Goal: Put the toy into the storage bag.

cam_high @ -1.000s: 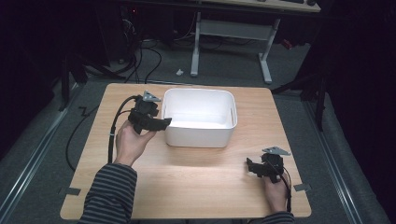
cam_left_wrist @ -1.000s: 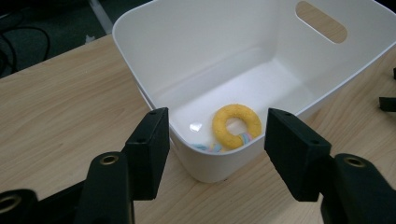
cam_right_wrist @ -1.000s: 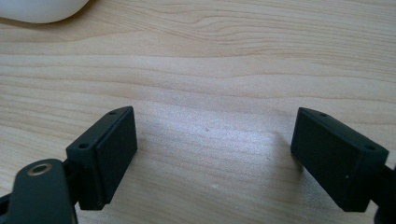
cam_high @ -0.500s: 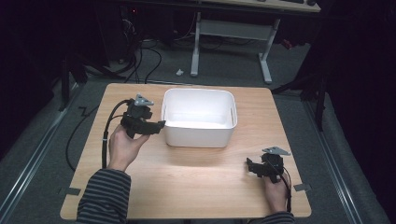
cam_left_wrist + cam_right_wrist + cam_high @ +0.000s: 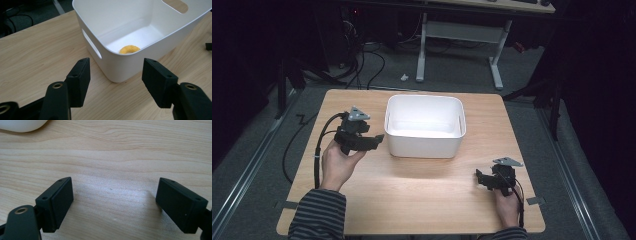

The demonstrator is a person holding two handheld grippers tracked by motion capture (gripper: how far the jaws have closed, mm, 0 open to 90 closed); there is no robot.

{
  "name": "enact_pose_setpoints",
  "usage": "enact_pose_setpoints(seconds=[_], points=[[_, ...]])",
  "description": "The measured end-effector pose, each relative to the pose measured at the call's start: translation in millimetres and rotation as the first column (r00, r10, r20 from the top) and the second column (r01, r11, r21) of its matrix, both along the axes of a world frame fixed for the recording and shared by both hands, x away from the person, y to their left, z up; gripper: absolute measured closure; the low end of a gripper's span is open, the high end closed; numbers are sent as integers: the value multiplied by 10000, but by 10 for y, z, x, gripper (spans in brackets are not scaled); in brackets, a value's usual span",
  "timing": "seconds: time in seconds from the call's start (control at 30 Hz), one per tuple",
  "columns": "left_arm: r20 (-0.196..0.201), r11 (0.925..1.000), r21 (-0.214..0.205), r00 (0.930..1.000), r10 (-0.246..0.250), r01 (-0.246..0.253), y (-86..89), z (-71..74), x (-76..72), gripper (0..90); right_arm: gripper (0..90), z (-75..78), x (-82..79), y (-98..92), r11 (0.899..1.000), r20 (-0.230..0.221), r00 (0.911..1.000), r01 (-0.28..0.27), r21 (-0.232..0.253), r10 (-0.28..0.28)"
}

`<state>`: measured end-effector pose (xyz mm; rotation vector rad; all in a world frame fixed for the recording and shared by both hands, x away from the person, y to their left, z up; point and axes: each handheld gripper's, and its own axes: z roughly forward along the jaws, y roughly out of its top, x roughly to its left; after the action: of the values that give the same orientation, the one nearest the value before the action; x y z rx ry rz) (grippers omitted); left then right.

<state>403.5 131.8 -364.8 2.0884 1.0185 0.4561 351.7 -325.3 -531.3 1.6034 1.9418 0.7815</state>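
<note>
A white plastic tub [image 5: 424, 125] with handle cutouts stands at the middle of the wooden table [image 5: 422, 200]. In the left gripper view a yellow ring-shaped piece [image 5: 129, 49] lies on the floor of the tub [image 5: 140, 22], near its closest corner. My left gripper [image 5: 374, 141] is held just left of the tub's front-left corner, pointing at it. Its jaws [image 5: 116, 72] are open with nothing between them. My right gripper [image 5: 482, 179] rests low at the table's front right, open [image 5: 115, 195] over bare wood, with a corner of the tub [image 5: 22, 125] far off.
A black cable [image 5: 319, 145] loops from the left gripper over the table's left side. Beyond the far edge stand a desk's white legs [image 5: 497, 70] and floor cables [image 5: 367, 55]. Bare wood lies between the tub and the near edge.
My left gripper has drawn back to the left and slightly toward the person, away from the tub's left wall. The right gripper has stayed where it was.
</note>
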Motion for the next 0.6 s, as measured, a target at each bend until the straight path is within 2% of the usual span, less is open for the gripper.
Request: enact_pose_setpoints(seconds=[0.23, 0.6], points=[[126, 9997, -156, 9997, 213, -211, 115, -63, -86, 412, 145, 0, -1, 0, 10000, 2, 10000, -24, -6, 24], [4, 9971, -523, 9985, 547, -546, 288, -182, -192, 407, 145, 0, -2, 0, 10000, 11, 10000, -44, -12, 44]])
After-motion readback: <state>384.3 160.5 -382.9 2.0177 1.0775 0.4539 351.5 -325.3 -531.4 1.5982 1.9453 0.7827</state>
